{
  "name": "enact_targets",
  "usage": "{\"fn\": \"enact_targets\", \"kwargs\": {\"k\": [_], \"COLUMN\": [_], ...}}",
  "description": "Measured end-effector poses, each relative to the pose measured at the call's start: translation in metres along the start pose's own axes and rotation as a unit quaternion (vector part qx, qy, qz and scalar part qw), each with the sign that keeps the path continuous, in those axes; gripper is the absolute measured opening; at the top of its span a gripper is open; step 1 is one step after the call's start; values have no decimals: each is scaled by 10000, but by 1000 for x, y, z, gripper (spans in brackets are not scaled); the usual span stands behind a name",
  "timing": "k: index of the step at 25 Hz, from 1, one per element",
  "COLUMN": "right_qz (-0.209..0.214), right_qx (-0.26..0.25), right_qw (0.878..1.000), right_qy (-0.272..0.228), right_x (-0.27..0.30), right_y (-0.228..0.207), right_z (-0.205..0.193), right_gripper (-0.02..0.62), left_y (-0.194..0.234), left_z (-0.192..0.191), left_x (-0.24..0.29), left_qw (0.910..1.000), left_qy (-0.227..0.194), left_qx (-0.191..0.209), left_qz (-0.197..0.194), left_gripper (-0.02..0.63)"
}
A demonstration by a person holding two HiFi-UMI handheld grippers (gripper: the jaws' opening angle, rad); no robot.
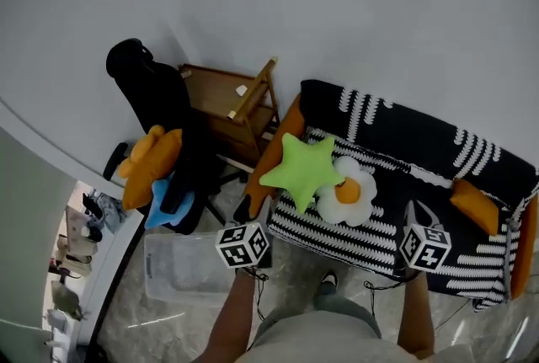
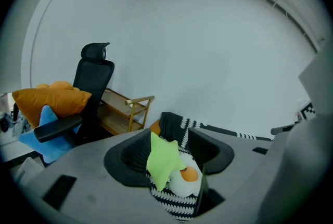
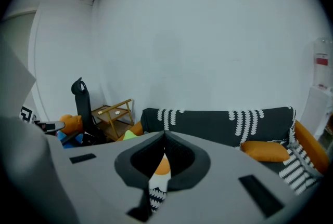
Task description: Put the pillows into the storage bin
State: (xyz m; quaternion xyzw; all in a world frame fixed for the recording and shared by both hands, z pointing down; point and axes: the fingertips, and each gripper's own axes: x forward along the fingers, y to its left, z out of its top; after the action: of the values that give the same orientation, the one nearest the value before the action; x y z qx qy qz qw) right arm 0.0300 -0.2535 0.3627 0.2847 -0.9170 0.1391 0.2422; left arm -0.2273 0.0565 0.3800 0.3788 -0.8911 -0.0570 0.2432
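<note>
A green star pillow (image 1: 301,170) and a fried-egg pillow (image 1: 349,191) lie together on the black-and-white striped sofa (image 1: 396,134). An orange pillow (image 1: 474,205) rests at the sofa's right end, and another orange one (image 1: 274,152) leans on its left arm. On the black office chair (image 1: 160,96) sit an orange pillow (image 1: 152,163) and a blue star pillow (image 1: 168,205). The clear storage bin (image 1: 181,269) stands on the floor by my left gripper (image 1: 246,226). That left gripper (image 2: 169,137) is open and empty, facing the green star pillow (image 2: 162,159). My right gripper (image 3: 165,137) is shut on nothing before the sofa.
A wooden side table (image 1: 232,109) stands between the chair and the sofa, against the white wall. The floor is pale marble. At the far left a doorway shows shelves with small items (image 1: 72,260). The person's legs and a shoe (image 1: 328,281) are below.
</note>
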Motion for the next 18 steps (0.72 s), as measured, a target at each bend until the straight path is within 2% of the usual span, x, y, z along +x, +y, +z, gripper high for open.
{"fn": "enact_targets", "kwargs": {"k": [6,15,18], "right_qz": [125,194,196], "right_qx": [199,212,189], "right_qw": [9997,9992,9988], "right_qy": [96,288,412], "right_x": [48,86,94], "right_y": [-16,-8,-1], "right_z": [13,14,12], "right_gripper": [2,2,2], "left_y": [2,29,38], "left_z": [11,13,15], "left_x": [23,50,62], "left_qw": [9997,9989,9991], "left_qy": [55,95,211], "left_qx": [-26,-255,-154], "left_qz": [217,390,326], "left_gripper": [225,225,225]}}
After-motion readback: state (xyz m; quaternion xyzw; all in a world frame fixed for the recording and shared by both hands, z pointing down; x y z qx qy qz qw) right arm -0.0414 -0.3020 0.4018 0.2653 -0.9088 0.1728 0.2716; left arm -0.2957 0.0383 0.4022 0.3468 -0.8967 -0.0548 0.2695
